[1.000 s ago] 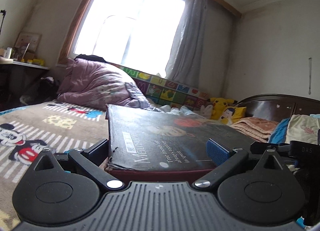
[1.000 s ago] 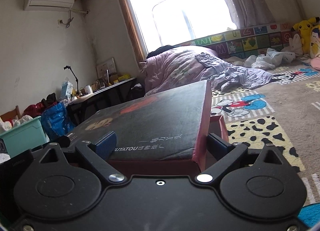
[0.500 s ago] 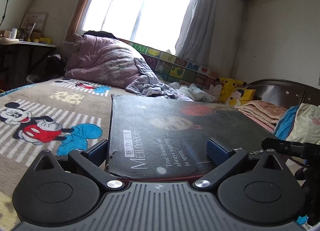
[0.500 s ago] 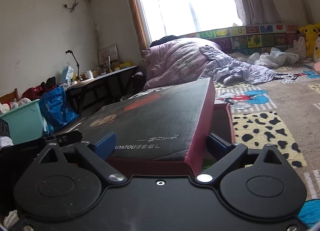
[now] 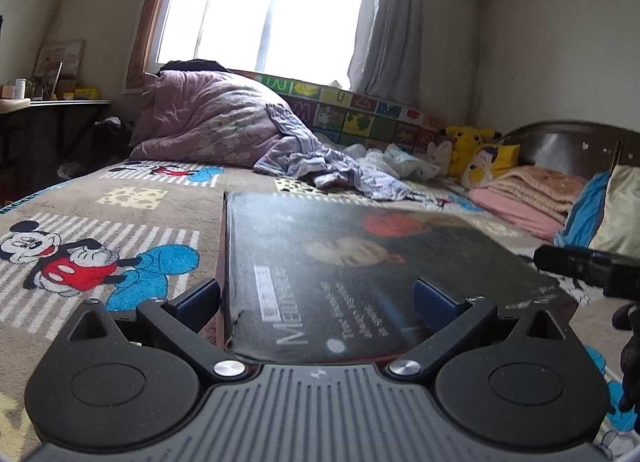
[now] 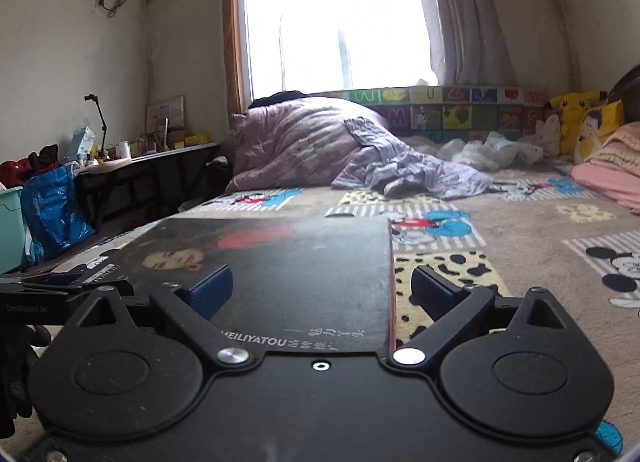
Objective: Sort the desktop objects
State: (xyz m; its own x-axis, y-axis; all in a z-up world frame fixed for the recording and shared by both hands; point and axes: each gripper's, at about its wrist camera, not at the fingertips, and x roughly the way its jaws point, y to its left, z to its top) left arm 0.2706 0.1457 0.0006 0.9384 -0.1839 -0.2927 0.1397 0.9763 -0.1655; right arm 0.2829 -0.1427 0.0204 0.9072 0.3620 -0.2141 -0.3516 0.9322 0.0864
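Clearly stiff and broad, the box needs corner holds; my left gripper and right gripper gape wide astride its corners, clamping nothing.

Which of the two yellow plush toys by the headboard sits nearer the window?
The Pikachu plush, with pointed black-tipped ears. The other yellow plush leans in front of it, nearer the folded pink blanket.

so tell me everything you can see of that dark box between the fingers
The box is flat and rectangular, seemingly cardboard, with a dark printed lid showing a woman's face, a red shape and white lettering. Its sides are dark red, and its near left edge looks scuffed. It lies roughly level over the cartoon blanket. Each gripper's blue-padded fingers straddle a corner, one over the lid, one outside the edge.
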